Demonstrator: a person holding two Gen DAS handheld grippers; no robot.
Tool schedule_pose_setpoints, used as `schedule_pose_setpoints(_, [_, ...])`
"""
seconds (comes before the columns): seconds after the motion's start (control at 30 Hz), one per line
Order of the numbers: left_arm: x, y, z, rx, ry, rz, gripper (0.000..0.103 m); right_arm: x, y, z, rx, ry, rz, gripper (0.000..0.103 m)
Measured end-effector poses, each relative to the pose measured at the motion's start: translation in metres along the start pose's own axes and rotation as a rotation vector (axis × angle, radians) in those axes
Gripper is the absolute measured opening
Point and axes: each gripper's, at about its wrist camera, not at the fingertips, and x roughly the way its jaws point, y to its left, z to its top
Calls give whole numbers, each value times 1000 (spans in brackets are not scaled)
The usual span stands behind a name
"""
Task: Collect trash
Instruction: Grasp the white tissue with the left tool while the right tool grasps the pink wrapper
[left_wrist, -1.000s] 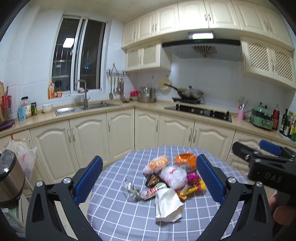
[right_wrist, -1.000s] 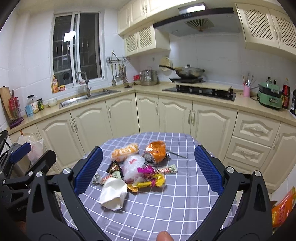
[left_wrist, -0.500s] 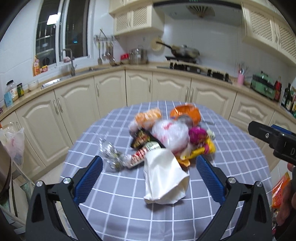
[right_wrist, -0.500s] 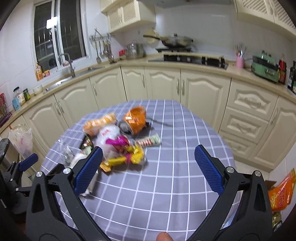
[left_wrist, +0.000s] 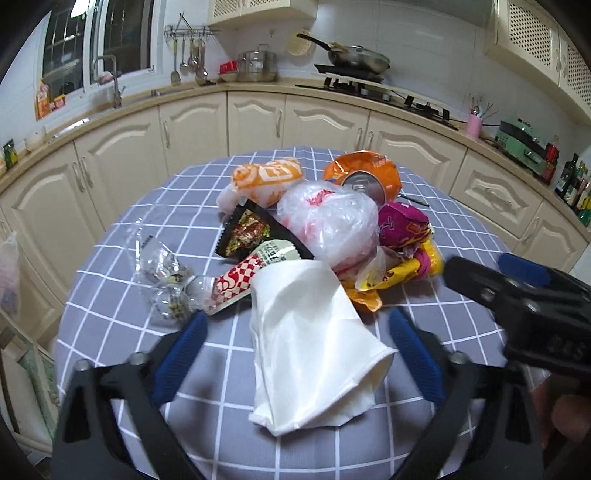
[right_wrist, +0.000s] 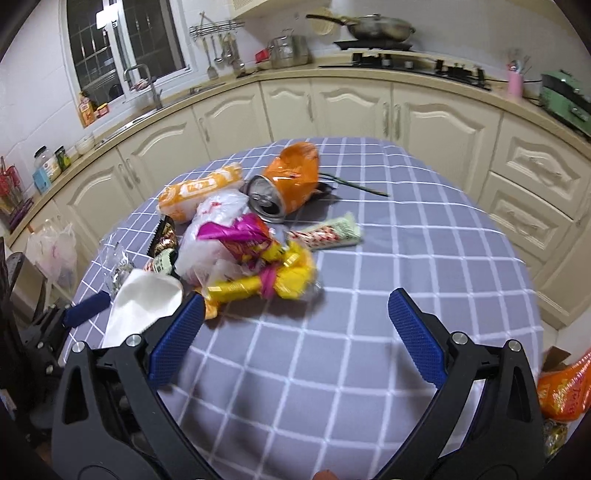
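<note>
A pile of trash lies on the round table. It holds a crushed white paper cup (left_wrist: 314, 350), a clear plastic bag (left_wrist: 332, 218), a crushed orange can (left_wrist: 365, 177), an orange-white wrapper (left_wrist: 266, 177), a black snack packet (left_wrist: 247, 229) and crinkled clear plastic (left_wrist: 162, 273). My left gripper (left_wrist: 295, 321) straddles the cup; its jaws are closing, and the pads do not press on it. My right gripper (right_wrist: 295, 299) hangs open over bare cloth. Yellow and magenta wrappers (right_wrist: 266, 280) lie just ahead of its left finger. The can (right_wrist: 291, 184) and a checked wrapper (right_wrist: 325, 232) lie farther back.
The table wears a grey-blue checked cloth (left_wrist: 110, 332) and its edge curves close below both grippers. Cream kitchen cabinets (right_wrist: 436, 122) ring the room behind. An orange bag (right_wrist: 565, 387) lies on the floor at the right, and a plastic bag (right_wrist: 55, 251) hangs at the left.
Both grippers have come down and forward toward the pile, tilting downward. The left jaws have narrowed around the white cup. The trash itself has not shifted.
</note>
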Motion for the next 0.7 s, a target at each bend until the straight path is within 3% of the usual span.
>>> schedule_pose_setpoints(0.1, [6, 6, -1, -29, 36, -31, 64, 16, 7, 12, -46, 11, 1, 97])
schedule_pose_setpoints(0.17, [7, 10, -2, -45, 41, -47, 64, 26, 8, 19, -62, 15, 22, 95])
schedule_pose_setpoints(0.23, [7, 12, -2, -51, 40, -59, 64, 34, 8, 24, -80, 33, 31, 85])
schedule_pose_setpoints(0.27, [7, 12, -2, -50, 40, -60, 64, 41, 8, 26, -85, 55, 44, 73])
schedule_pose_setpoints(0.3, [7, 11, -3, -47, 38, -60, 64, 46, 7, 28, -81, 73, 63, 53])
schedule_pose_setpoints(0.4, [5, 13, -3, -47, 36, -61, 63, 42, -3, 28, -37, 60, 119, 31])
schedule_pose_setpoints(0.7, [-10, 23, -9, -67, 5, -45, 63, -8, -39, 15, 103, -54, 202, 31])
